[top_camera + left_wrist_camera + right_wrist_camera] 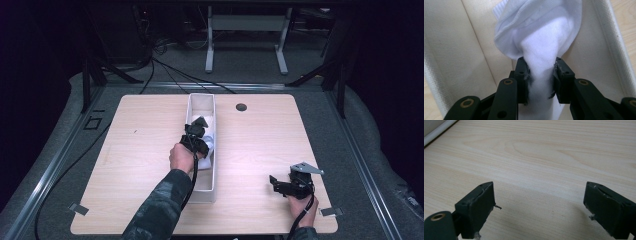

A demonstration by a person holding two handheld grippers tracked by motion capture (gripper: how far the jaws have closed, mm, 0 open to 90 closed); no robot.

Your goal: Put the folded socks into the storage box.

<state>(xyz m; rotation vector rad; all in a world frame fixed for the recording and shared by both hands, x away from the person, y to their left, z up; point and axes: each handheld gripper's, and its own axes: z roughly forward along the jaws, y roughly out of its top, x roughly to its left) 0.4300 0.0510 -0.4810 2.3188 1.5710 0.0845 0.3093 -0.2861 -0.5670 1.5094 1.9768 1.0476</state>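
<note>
White knitted socks (541, 37) hang bunched at frame centre, pinched by the left gripper (540, 80) inside the long white fabric bin (214, 150), likely for laying them down. At lower right, the right gripper (282, 184) rests spread on the pale wooden table (145, 150), idle.

Tight squeeze for the left gripper (199, 131) between the bin's walls (217, 150); open tabletop (260, 145) surrounds the right gripper (280, 184).
</note>
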